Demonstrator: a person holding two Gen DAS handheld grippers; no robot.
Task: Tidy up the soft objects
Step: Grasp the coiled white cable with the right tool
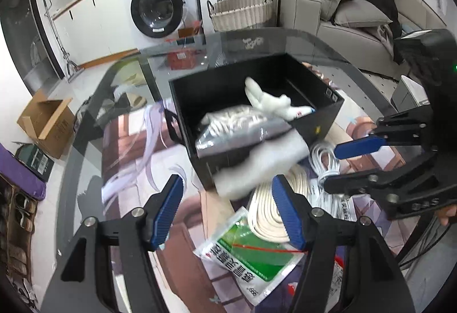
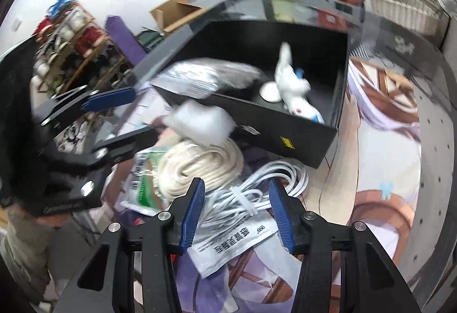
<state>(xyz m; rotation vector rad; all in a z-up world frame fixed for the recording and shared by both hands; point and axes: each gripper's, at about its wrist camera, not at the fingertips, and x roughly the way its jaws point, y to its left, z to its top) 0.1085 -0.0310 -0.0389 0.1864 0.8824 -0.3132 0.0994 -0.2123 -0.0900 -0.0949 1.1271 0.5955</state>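
1. A glass table (image 1: pixel 85 141) with a printed mat (image 2: pixel 385 119) stands in a room with one washing machine (image 1: pixel 160 7).
2. One black box (image 1: pixel 320 119), frame centre, holds one white plush toy (image 1: pixel 271 102) and one plastic packet (image 1: pixel 240 127).
3. The left gripper (image 1: pixel 227 210) and right gripper (image 2: pixel 237 213) are both released, grasping nothing.

Black open-top box (image 1: pixel 314 124) on the printed mat holds a white plush toy (image 1: pixel 271 102) lying on its side and a clear bag of white stuff (image 1: pixel 237 127) draped over the near wall. White soft pack (image 2: pixel 200 121), blurred, sits just outside that wall above a cream rope coil (image 2: pixel 200 164); white cable bundle (image 2: pixel 257 187) beside it.
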